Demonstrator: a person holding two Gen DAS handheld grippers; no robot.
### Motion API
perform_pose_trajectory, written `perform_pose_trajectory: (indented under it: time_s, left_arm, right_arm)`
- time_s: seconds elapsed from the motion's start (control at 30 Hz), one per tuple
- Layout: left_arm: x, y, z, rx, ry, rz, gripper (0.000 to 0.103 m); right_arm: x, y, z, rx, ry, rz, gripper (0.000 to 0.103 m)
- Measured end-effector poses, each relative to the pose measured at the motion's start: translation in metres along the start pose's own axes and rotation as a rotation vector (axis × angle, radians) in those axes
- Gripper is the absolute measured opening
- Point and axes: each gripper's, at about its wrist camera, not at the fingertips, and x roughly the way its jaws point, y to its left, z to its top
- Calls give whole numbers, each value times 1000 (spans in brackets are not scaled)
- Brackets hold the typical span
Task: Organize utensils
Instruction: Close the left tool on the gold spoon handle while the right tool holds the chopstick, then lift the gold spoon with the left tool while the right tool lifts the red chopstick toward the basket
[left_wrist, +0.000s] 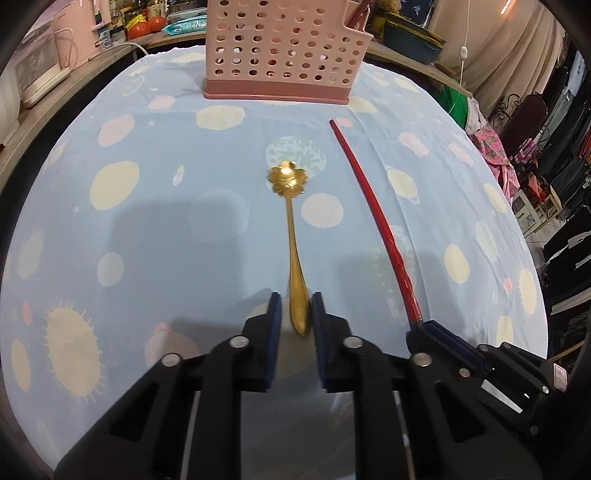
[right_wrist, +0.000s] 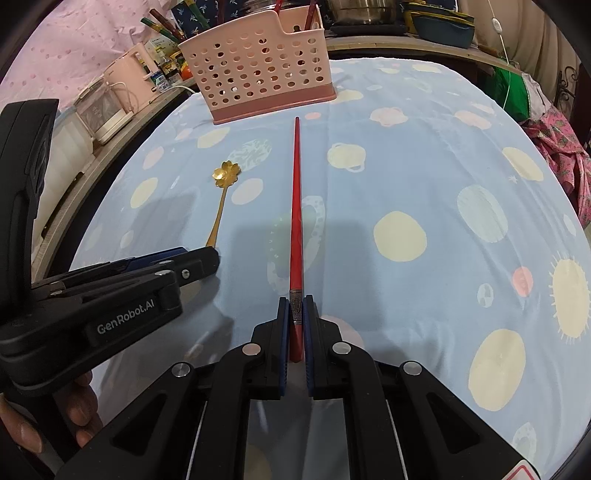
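The pink basket (left_wrist: 282, 55) runs off the top edge of the left wrist view, so its rim and the red sticks at upper right are cut short. In the right wrist view, the gold spoon (right_wrist: 220, 199) handle's end disappears behind the left gripper (right_wrist: 199, 258). Only fingertips of the hand (right_wrist: 79, 413) show, lower left.
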Motion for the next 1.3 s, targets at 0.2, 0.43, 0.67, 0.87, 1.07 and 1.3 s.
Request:
perform_pose_trajectory:
  time_s: [0.2,0.43,0.67,0.87,1.07,1.3]
  left_arm:
    - [-4,2,-1,0,-2,-5,10]
    - [-17,12,-1,-26,-20,-14,10]
    - [-38,25,4,-55,-67,-17,10]
    - [-56,31,10,-66,-111,-17,10]
    - [-69,40,18,-85,-144,-9,8]
    - [-82,49,27,-98,-180,-1,1]
  right_arm:
    - [0,0,0,-1,0,-1,7]
    - [-5,3,0,-6,-7,7,7]
    - [-14,8,1,-12,-28,18,7]
    - [-21,9,4,-7,-40,26,7]
    - [-33,12,12,-6,-67,41,7]
    - [-57,12,27,1,-130,55,7]
